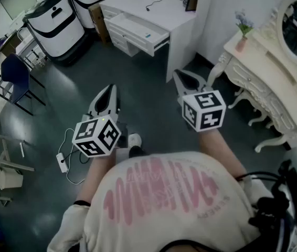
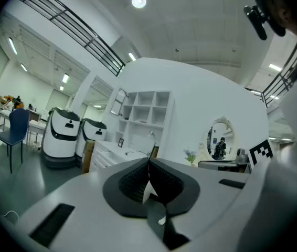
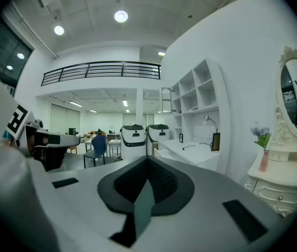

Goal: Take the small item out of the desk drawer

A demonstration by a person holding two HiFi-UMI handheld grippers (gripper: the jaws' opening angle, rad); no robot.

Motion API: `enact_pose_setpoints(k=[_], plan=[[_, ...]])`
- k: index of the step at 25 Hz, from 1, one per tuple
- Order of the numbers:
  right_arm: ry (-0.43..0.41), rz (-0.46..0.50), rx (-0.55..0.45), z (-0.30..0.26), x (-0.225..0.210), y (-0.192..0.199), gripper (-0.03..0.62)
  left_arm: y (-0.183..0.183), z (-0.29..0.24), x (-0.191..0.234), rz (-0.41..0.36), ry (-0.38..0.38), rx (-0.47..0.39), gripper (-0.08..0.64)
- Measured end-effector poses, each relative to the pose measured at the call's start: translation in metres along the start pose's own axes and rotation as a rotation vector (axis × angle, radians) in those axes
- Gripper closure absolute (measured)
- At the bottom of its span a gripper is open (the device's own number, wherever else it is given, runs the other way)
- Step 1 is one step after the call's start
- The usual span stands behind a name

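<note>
A white desk point(image 1: 177, 17) stands across the room, and its top drawer point(image 1: 138, 28) is pulled open. A small teal item point(image 1: 147, 35) lies in the drawer near its front right corner. I hold both grippers in the air over the dark floor, well short of the desk. My left gripper point(image 1: 108, 90) is shut with nothing between its jaws, and its own view shows the jaws point(image 2: 148, 160) meeting with the desk point(image 2: 109, 154) far beyond. My right gripper point(image 1: 179, 74) is also shut and empty, its tips point(image 3: 148, 159) aimed toward the desk point(image 3: 190, 148).
Two white rounded machines point(image 1: 59, 20) stand left of the desk. A blue chair point(image 1: 12, 77) is at the far left. An ornate cream vanity point(image 1: 274, 72) with a flower vase point(image 1: 241, 35) fills the right. A power strip with its cable point(image 1: 63, 161) lies on the floor.
</note>
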State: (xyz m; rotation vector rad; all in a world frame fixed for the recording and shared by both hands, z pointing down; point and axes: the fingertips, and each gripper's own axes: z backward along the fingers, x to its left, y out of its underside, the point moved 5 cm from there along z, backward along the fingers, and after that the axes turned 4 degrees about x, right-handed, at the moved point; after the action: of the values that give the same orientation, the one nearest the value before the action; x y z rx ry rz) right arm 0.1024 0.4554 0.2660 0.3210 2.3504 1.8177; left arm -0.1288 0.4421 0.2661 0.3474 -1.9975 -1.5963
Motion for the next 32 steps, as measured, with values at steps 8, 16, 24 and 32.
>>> enact_pose_setpoints(k=[8, 16, 24, 32], plan=[[0.015, -0.012, 0.013, -0.032, -0.009, 0.0, 0.574, -0.002, -0.028, 0.02, 0.002, 0.014, 0.013, 0.529], [0.031, -0.053, -0.006, -0.108, -0.017, -0.019, 0.574, -0.022, -0.085, 0.077, 0.016, 0.049, 0.026, 0.529], [0.08, -0.077, 0.004, -0.199, -0.022, -0.056, 0.574, -0.073, -0.152, 0.156, 0.004, 0.087, 0.037, 0.529], [0.159, -0.099, 0.058, -0.237, -0.031, -0.057, 0.574, -0.082, -0.189, 0.221, 0.03, 0.134, 0.119, 0.529]])
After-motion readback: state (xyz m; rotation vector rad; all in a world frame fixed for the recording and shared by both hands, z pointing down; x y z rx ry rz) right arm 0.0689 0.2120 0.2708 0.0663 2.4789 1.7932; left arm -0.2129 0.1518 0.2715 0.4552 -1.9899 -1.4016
